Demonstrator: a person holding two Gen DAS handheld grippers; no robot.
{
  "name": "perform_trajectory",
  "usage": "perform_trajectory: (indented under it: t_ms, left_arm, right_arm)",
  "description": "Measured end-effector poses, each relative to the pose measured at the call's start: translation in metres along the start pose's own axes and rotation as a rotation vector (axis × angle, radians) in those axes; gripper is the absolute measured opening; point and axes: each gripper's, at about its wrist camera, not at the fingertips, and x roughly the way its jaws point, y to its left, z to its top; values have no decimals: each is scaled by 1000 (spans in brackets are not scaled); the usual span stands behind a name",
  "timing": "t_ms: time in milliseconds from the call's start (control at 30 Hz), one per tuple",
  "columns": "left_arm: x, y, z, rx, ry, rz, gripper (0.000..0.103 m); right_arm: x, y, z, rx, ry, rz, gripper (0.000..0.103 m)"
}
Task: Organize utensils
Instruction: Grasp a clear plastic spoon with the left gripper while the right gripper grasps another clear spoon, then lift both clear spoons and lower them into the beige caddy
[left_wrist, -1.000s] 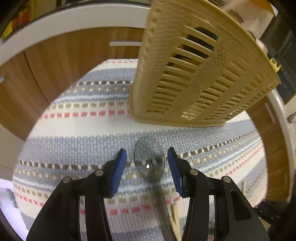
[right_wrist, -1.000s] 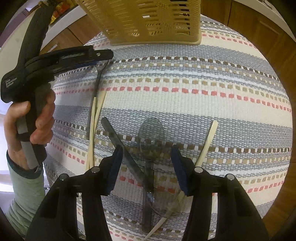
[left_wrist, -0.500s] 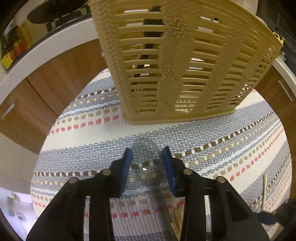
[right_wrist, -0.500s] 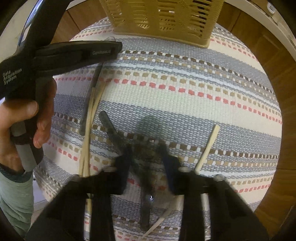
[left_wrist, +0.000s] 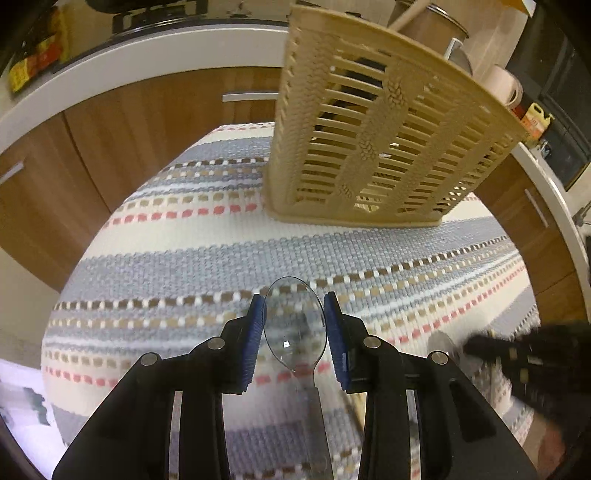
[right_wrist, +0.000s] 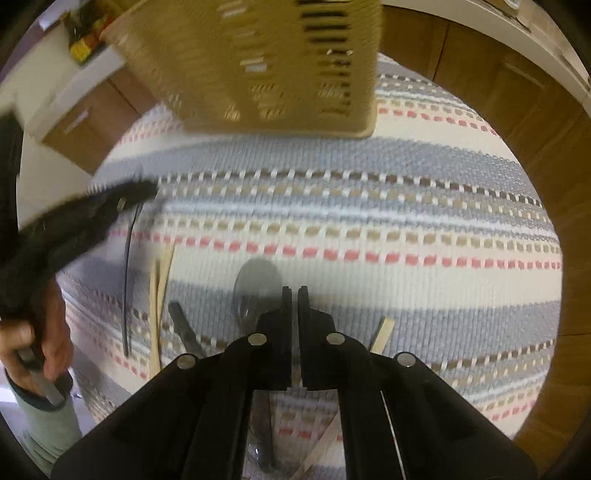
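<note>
My left gripper (left_wrist: 294, 325) is shut on the bowl of a clear plastic spoon (left_wrist: 294, 328) and holds it above the striped mat (left_wrist: 184, 266), short of the beige slotted basket (left_wrist: 376, 155). My right gripper (right_wrist: 292, 295) is shut with nothing between its pads, just right of a grey plastic spoon (right_wrist: 256, 288) that lies on the mat (right_wrist: 406, 229). The basket (right_wrist: 266, 62) also shows at the top of the right wrist view, blurred. The left gripper (right_wrist: 122, 199) shows at the left there, with the hand that holds it.
Wooden chopsticks (right_wrist: 159, 302), a dark utensil handle (right_wrist: 184, 328) and a thin dark utensil (right_wrist: 127, 280) lie on the mat at the left. Another pale stick (right_wrist: 382, 330) lies at the right. Wooden cabinets (left_wrist: 129, 122) surround the table.
My left gripper closed on the clear spoon and lifted it. My right gripper shut empty and shifted right of the grey spoon.
</note>
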Motion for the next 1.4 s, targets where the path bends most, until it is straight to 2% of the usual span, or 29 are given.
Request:
perform_trajectory:
  t_ms: [100, 133, 167, 233, 367, 467, 500, 533, 567, 667, 800, 833, 867, 900, 967, 1167, 1233, 1267, 1300, 1400]
  left_arm:
    - [-13, 13, -9, -9, -5, -23, 31]
    - [-17, 16, -11, -9, -5, -29, 31]
    - [-20, 17, -13, -9, -3, -42, 31]
    - [-26, 13, -19, -5, -6, -55, 31]
    - [-31, 4, -23, 17, -18, -64, 31]
    - [-37, 2, -25, 36, -32, -57, 31]
    - [-39, 2, -25, 39, -35, -54, 31]
    - [-40, 4, -26, 41, -37, -53, 31]
    - [-41, 4, -26, 41, -39, -53, 31]
    - [-40, 6, -28, 33, -38, -59, 31]
    - [-41, 10, -31, 31, -45, -66, 31]
    - [-42, 11, -32, 30, -48, -67, 31]
    - [-44, 11, -32, 29, -54, -72, 31]
    - [-47, 12, -32, 28, -62, -76, 31]
    - [-50, 12, -31, 27, -75, -80, 31]
    - [-52, 9, -29, 30, -84, -79, 31]
    - [-52, 9, -29, 28, -83, -79, 31]
    - [-51, 10, -28, 24, -81, -81, 31]
    - [-50, 11, -28, 22, -80, -82, 31]
    - [-51, 12, -27, 23, -84, -85, 31]
  right_arm:
    - [-4, -11, 5, 47, 41, 103, 8]
    - [-2, -12, 3, 46, 58, 106, 20]
    - [-1, -9, 1, 35, 74, 92, 39]
    - [-3, 3, -7, -9, 64, 44, 52]
    - [10, 30, -8, -65, 112, -40, 52]
    - [20, 59, -2, -120, 133, -140, 52]
    - [23, 66, -1, -137, 139, -171, 49]
    - [25, 75, 1, -166, 142, -198, 40]
    - [26, 85, 0, -180, 150, -187, 27]
    - [30, 97, 5, -203, 154, -194, 27]
    - [24, 98, 8, -186, 88, -124, 21]
    - [21, 94, 6, -183, 72, -107, 16]
    - [15, 94, 3, -178, 50, -87, 1]
    - [9, 94, 1, -172, 24, -48, 0]
    - [5, 92, -1, -161, 1, -17, 0]
    - [1, 65, -5, -123, -31, 1, 0]
    - [-2, 68, -1, -115, -26, 19, 0]
    - [-13, 53, -2, -118, -13, 37, 2]
    - [-15, 53, 0, -126, -2, 45, 4]
    - [-6, 52, 8, -168, 44, -3, 33]
